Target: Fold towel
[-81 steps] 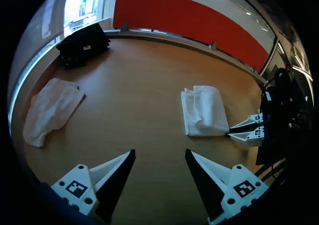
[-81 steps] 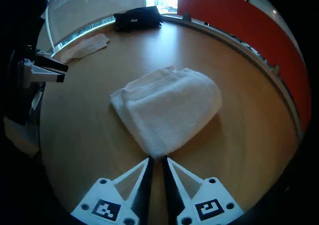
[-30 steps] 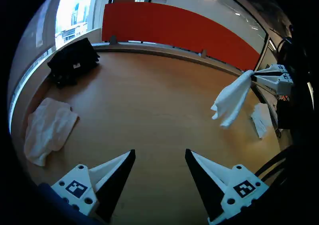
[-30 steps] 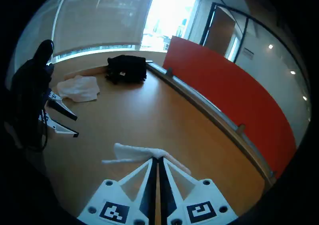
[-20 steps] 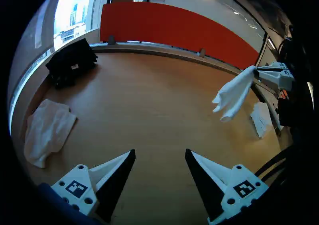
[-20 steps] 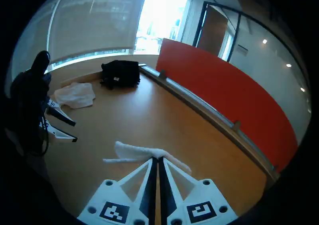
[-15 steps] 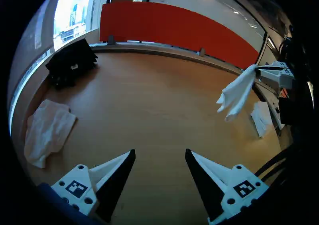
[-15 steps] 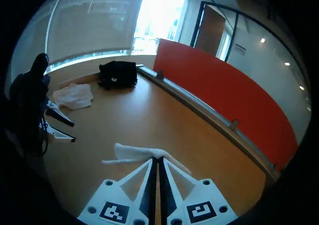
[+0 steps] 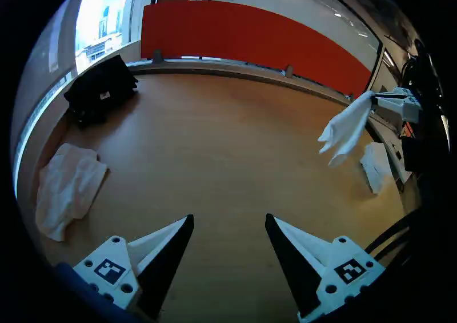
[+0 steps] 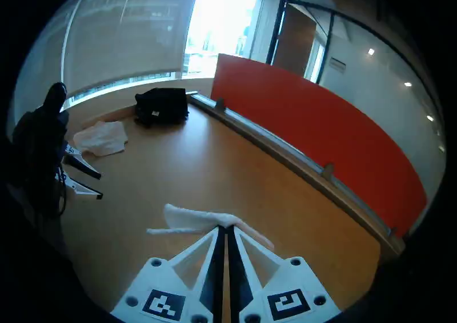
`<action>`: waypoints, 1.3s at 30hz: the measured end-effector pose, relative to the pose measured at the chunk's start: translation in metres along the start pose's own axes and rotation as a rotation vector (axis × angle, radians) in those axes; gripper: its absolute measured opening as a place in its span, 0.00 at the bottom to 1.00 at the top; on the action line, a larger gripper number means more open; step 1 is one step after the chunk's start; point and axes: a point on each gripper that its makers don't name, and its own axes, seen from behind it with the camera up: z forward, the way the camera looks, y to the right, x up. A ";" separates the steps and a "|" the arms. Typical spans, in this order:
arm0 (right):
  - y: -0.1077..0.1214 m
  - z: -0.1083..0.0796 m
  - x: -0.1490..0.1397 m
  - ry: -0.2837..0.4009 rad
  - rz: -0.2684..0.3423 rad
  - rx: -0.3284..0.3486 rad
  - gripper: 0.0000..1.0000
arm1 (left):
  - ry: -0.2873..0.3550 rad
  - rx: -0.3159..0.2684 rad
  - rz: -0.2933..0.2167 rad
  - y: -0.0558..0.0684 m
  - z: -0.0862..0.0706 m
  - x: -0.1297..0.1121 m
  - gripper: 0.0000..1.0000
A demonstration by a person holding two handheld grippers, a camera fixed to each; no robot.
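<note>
A little while ago the towel lay folded on the table, with my right gripper down at its corner. Now my right gripper (image 10: 227,230) is pinched tight on the towel (image 10: 205,220) and has lifted it off the wood. In the left gripper view the towel hangs loose from the tips, up in the air, by the right edge of the table (image 9: 217,146). It has gone a bit more to the right than it was half a second ago.

My left gripper (image 9: 228,219) has not changed. Its two fingers are spread wide apart and hold nothing, low over the near part of the table.

The long far edge of the table runs along the red wall (image 9: 251,37). A black bag (image 9: 100,86) sits in the far left corner. A crumpled cloth (image 9: 65,188) lies near the left edge, just this side of the bag. Between those two and the hanging towel there is a big stretch of bare wood. Past the right edge, lower down, lies a small white cloth (image 9: 377,166).
</note>
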 end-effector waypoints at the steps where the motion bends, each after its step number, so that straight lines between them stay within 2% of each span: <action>1: 0.003 -0.001 -0.002 0.000 0.005 -0.001 0.03 | -0.003 -0.001 0.000 0.000 0.001 -0.001 0.93; 11: 0.038 -0.014 -0.021 -0.006 0.057 -0.029 0.03 | -0.009 0.016 0.009 -0.004 0.004 0.001 0.92; 19: 0.073 -0.030 -0.038 -0.025 0.058 -0.058 0.03 | -0.010 0.025 0.014 -0.004 0.004 0.003 0.93; 39: 0.188 -0.084 -0.099 -0.124 0.069 -0.186 0.03 | -0.017 0.036 0.026 0.004 0.004 0.003 0.93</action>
